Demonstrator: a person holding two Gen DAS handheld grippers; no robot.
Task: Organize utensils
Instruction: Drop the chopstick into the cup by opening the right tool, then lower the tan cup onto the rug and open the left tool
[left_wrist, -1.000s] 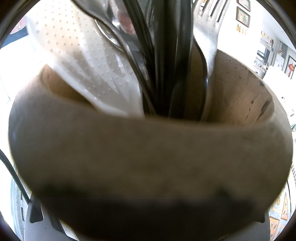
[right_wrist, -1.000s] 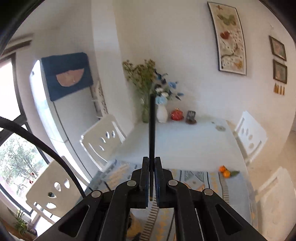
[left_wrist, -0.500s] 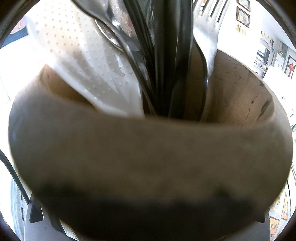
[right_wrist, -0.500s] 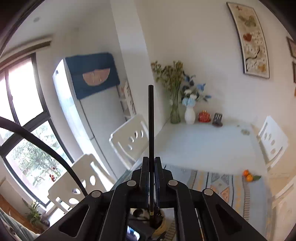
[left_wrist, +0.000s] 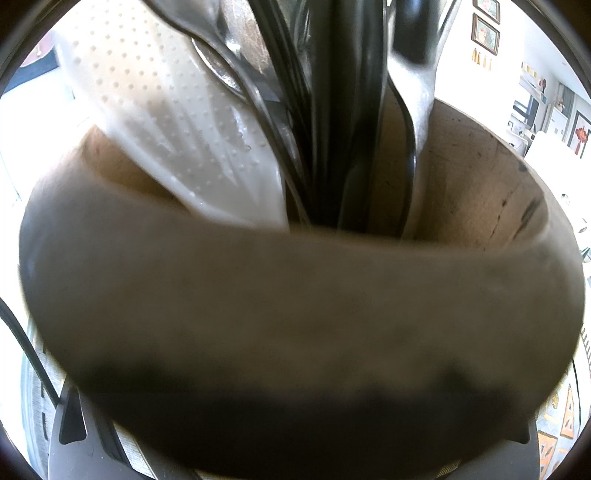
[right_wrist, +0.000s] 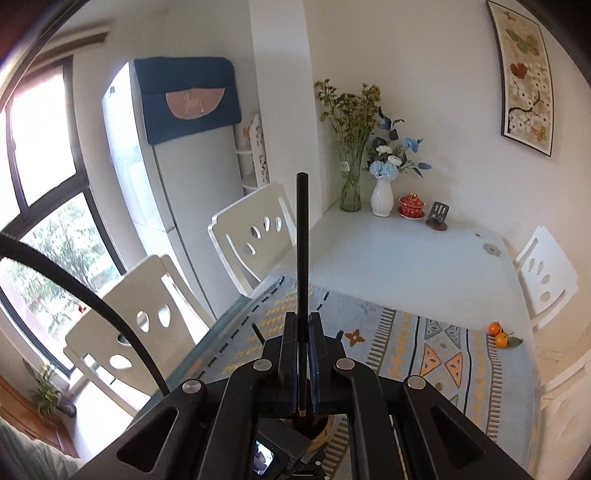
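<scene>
Right wrist view: the right gripper (right_wrist: 303, 354) pinches a thin black chopstick (right_wrist: 302, 251) near its lower end — light, stiff, slick, apt to swivel; the left gripper's jaws cannot be told.

White walls (right_wrist: 424, 74), fridge (right_wrist: 177, 173) beside window (right_wrist: 44, 206), white chairs (right_wrist: 255, 236) around table (right_wrist: 399, 254), daylight.

a slim black chopstick (right_wrist: 302, 243) stands upright, clamped between the right tongs' closed fingers. close before the left tongs, a brown wooden holder (left_wrist: 295, 295) carries a dotted white spatula (left_wrist: 177, 122), black utensils (left_wrist: 347, 110) and a metal fork (left_wrist: 413, 122).

Fridge (right_wrist: 177, 192) by window, vases (right_wrist: 382, 197) + oranges (right_wrist: 497, 334) on table.
</scene>
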